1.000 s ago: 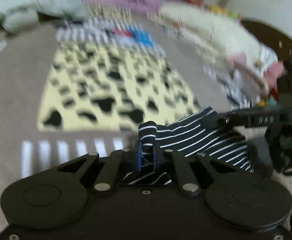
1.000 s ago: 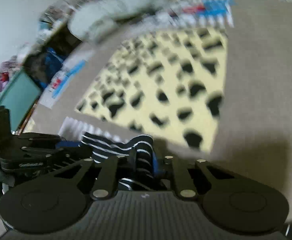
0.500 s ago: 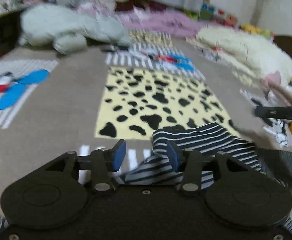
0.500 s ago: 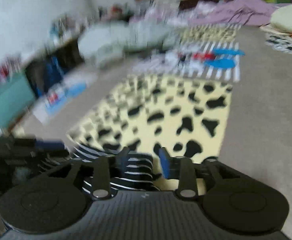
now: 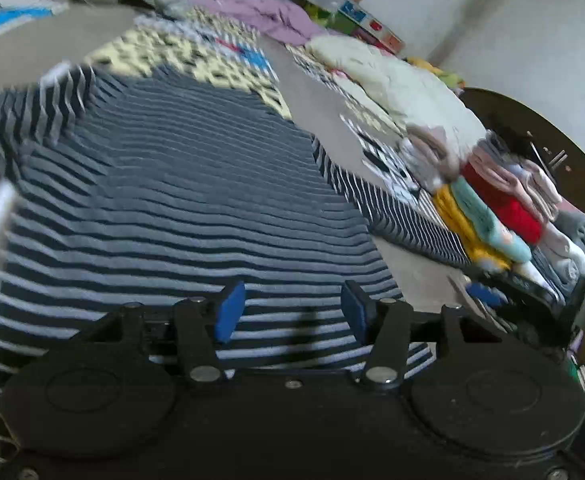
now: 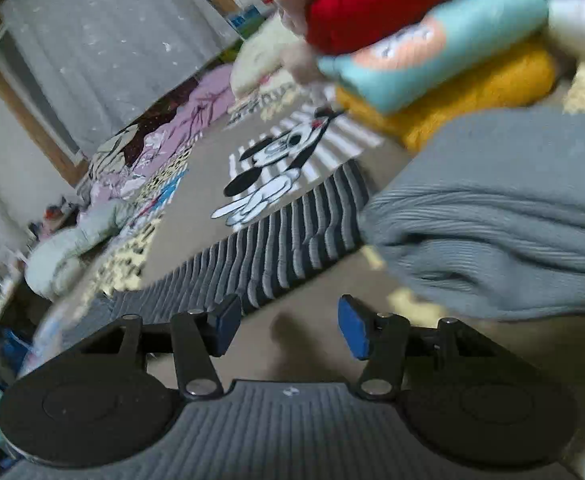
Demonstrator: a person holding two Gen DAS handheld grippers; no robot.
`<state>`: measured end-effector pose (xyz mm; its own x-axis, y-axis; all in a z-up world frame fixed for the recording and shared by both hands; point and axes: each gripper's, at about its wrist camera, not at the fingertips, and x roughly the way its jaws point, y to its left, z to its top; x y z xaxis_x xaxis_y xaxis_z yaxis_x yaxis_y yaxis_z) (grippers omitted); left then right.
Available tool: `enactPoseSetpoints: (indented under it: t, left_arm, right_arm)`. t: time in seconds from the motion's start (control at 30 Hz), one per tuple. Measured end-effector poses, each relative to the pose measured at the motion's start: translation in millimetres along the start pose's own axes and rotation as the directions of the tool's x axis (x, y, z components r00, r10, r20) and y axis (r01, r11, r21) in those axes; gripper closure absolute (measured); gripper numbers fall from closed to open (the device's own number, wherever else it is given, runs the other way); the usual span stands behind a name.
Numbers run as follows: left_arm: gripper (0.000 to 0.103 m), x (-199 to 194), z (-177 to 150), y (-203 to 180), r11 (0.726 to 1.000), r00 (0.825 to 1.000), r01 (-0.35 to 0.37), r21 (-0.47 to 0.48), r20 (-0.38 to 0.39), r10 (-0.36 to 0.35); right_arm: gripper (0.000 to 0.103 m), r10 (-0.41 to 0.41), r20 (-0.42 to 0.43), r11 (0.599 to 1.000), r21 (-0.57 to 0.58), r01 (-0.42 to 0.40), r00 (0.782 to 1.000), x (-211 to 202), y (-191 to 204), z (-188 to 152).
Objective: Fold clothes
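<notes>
Left wrist view is showing the left tool (image 5: 288, 312) opening over the striped shirt (image 5: 180, 184), which is lying spread flat on the brown blanket (image 5: 324, 120), nothing pinched between its blue pads. Right tool (image 6: 284, 326) is opening too, holding nothing, beside a grey knit garment (image 6: 504, 208) and stacked folded clothes (image 6: 432, 40).

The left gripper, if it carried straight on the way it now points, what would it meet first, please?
Probably the striped garment spread flat just ahead: the left gripper, jaws opening and empty, looks down onto it. Depth is hard to judge.
</notes>
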<state>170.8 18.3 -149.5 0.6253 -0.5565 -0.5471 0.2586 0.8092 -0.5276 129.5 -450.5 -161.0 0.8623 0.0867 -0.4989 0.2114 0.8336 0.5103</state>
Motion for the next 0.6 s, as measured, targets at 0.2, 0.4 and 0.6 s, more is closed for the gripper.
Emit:
enactPoseSetpoints:
  t: [0.2, 0.4, 0.6]
  left_arm:
    - [0.05, 4, 0, 12, 0.996, 0.998, 0.055, -0.076, 0.023, -0.053]
    - [0.049, 4, -1, 15, 0.995, 0.997, 0.082, -0.06, 0.017, -0.081]
    - [0.047, 4, 0, 15, 0.991, 0.993, 0.119, -0.057, 0.009, -0.118]
  right_arm:
    - [0.05, 0.087, -0.021, 0.951, -0.296, -0.089, 0.996, 35, 77, 8]
    - [0.057, 0.031, -0.141, 0.828, -0.551, -0.105, 0.989, 97, 150, -22]
    - [0.057, -0.011, -0.08, 0.802, -0.595, -0.039, 0.997, 84, 157, -32]
